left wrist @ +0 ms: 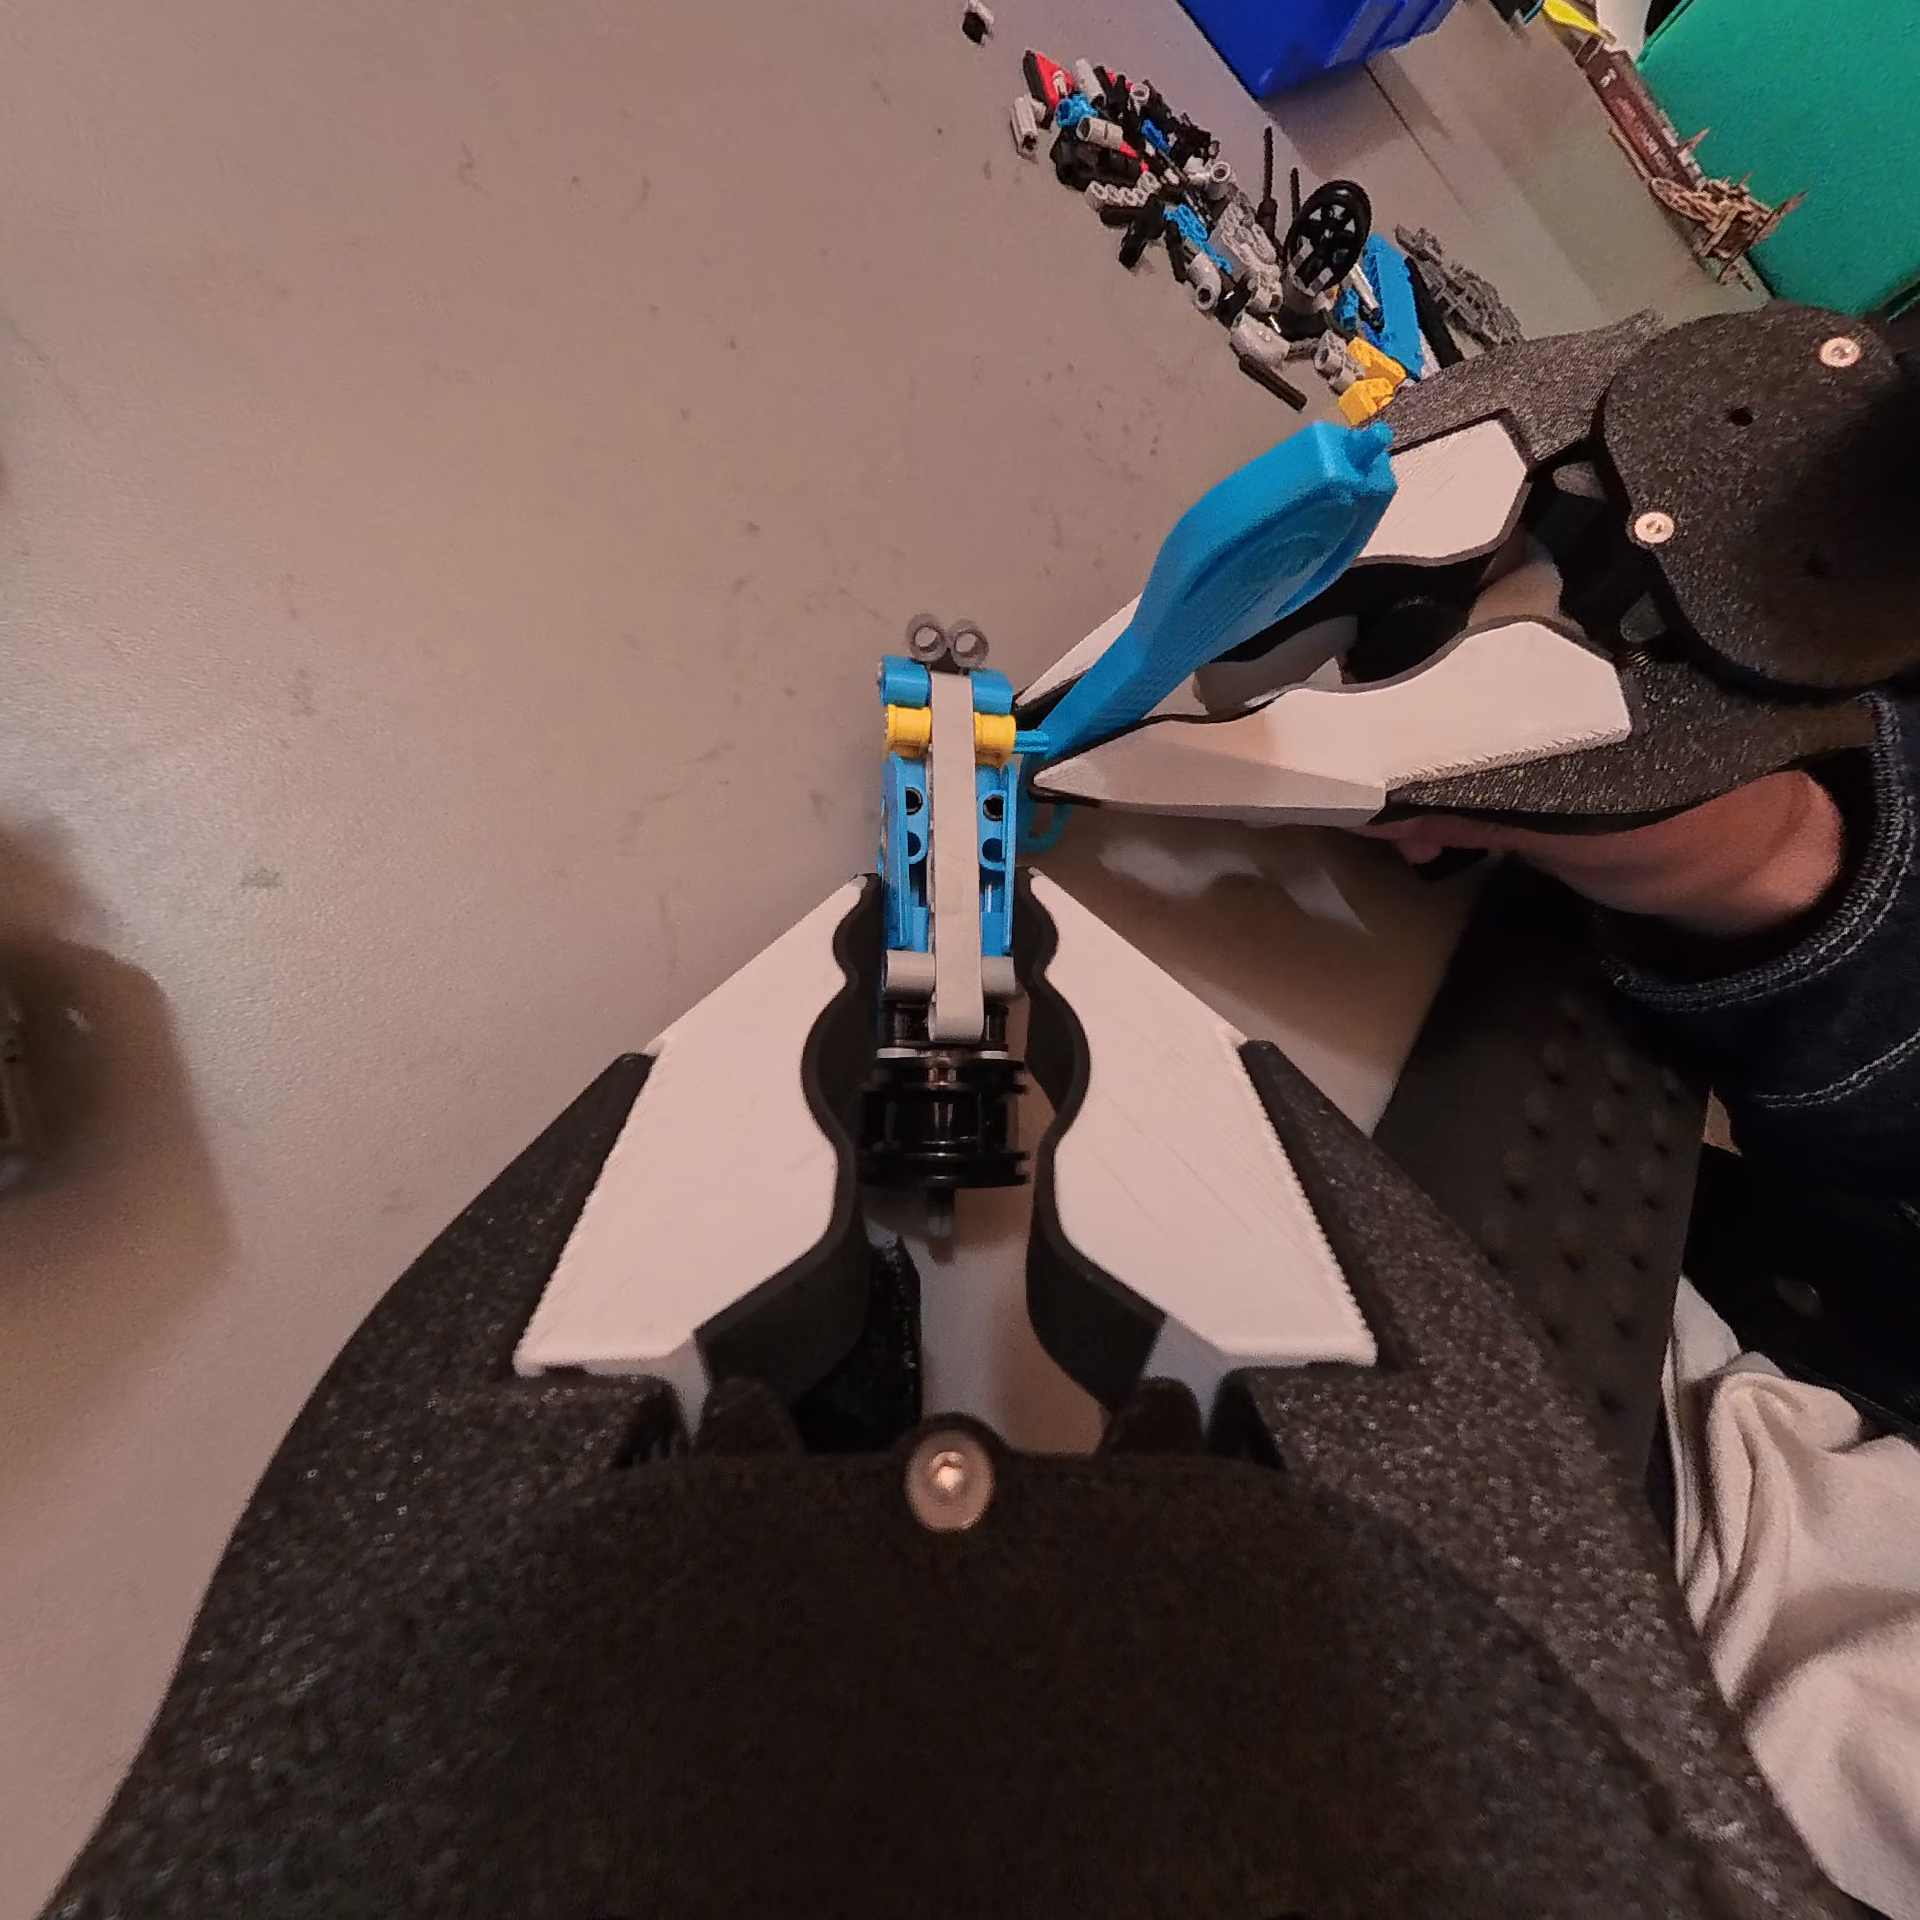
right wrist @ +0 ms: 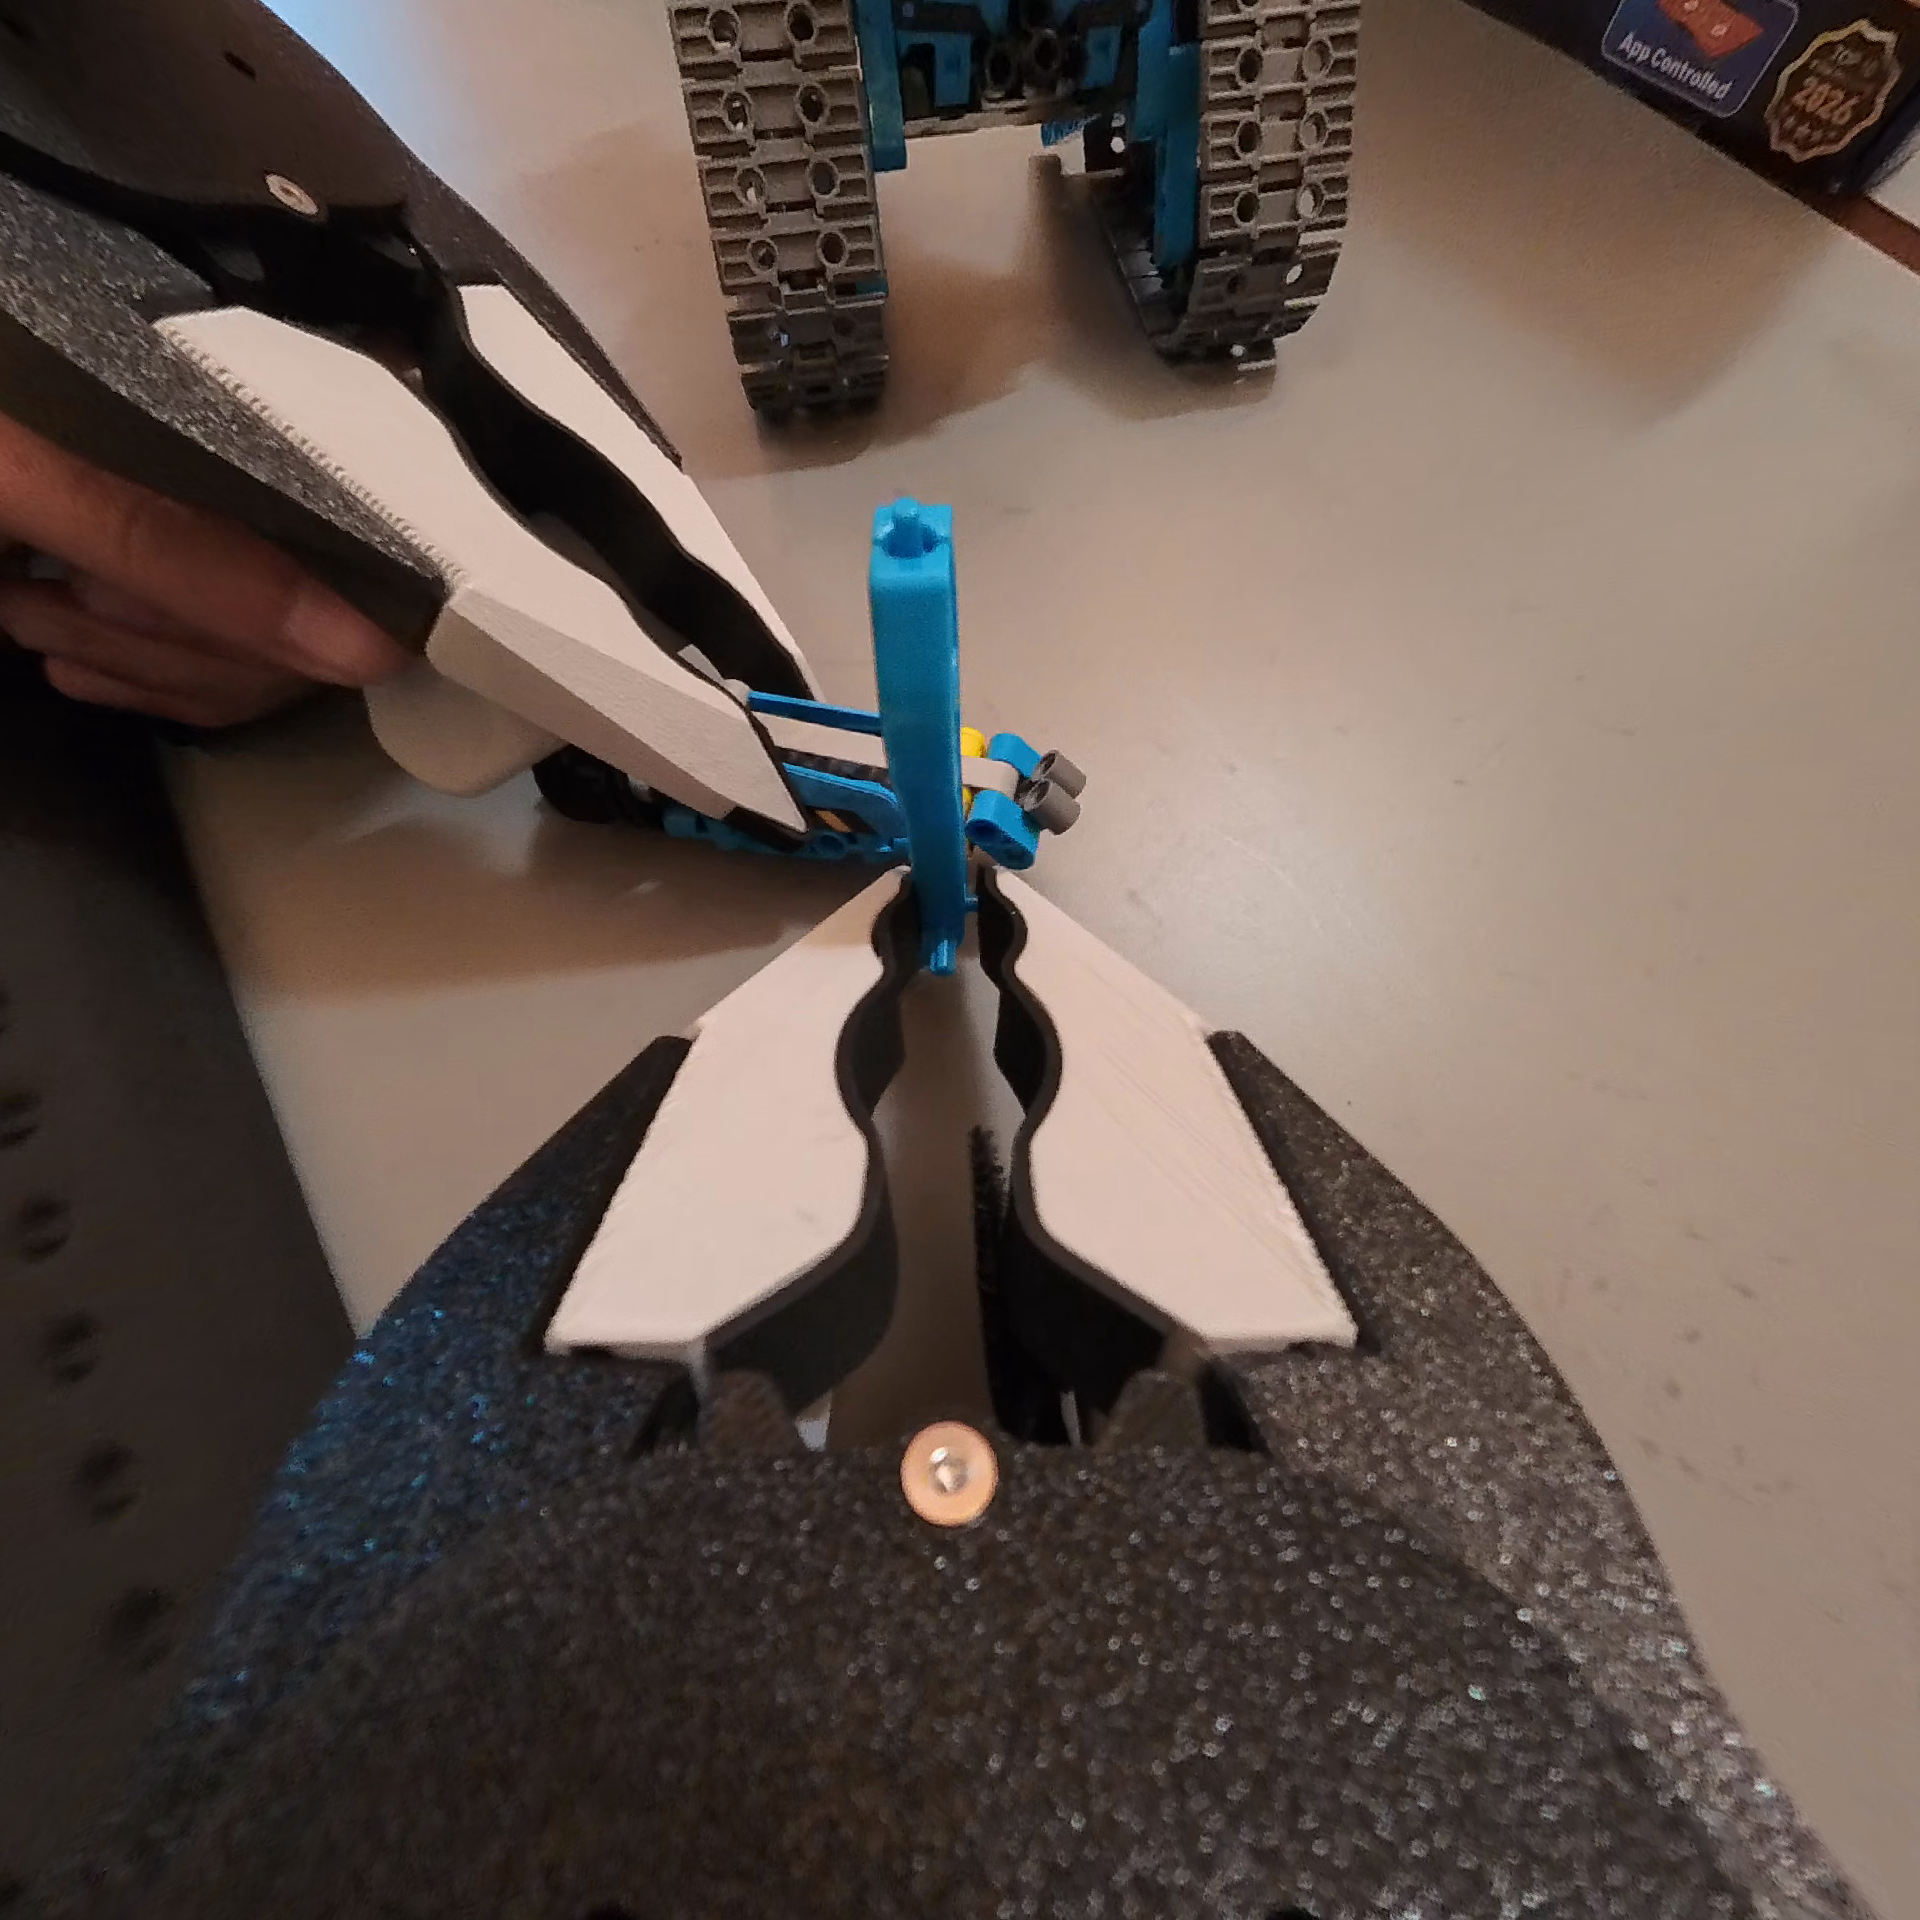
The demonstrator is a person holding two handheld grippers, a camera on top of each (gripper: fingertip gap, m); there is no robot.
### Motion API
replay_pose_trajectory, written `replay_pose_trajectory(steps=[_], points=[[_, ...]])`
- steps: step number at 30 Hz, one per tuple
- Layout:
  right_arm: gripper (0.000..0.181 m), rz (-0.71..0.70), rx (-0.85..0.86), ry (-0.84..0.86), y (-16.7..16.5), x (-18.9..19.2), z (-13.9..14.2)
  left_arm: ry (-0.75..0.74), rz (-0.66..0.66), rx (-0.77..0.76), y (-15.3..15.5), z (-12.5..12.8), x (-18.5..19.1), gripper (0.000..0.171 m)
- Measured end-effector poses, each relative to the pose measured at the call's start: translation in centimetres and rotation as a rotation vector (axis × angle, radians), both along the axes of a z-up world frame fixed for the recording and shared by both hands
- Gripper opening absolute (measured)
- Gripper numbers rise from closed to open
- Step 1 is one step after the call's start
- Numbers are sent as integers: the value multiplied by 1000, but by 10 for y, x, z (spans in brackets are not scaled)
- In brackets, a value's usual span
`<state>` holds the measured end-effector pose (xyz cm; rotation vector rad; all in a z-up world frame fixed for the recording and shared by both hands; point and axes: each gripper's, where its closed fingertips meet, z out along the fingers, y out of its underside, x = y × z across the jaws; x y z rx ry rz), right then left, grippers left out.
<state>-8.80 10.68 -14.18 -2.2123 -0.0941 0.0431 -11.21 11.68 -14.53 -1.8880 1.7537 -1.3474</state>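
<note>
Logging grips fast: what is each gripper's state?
Left gripper: shut on blue-and-grey brick assembly.
Right gripper: shut on flat blue plastic tool.

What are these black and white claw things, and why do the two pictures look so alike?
There is no robot here. A person holds a hand-held gripper in each hand, with a camera on each looking along its two fingers. The left hand-held gripper is shut on a small brick assembly of blue, grey and yellow parts with black wheels. The right hand-held gripper is shut on a flat blue tool, whose tip touches that assembly. Each camera also sees the other gripper. On the grey table lie a pile of loose parts and a tracked vehicle.
</note>
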Motion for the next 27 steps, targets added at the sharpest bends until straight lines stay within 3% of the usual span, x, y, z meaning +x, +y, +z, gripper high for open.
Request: replay_pose_trajectory(steps=[10,16,23,27], points=[[9,16,-7,-43,3,0,-1,11,3,79,2,-4,0,23],[8,56,-10,-170,10,1,-1,21,17,47,5,-4,0,23],[8,146,-97,-189,17,2,-3,-7,24,225,13,-4,2,23],[8,247,-192,-258,27,2,-4,19,59,107,22,-5,3,22]])
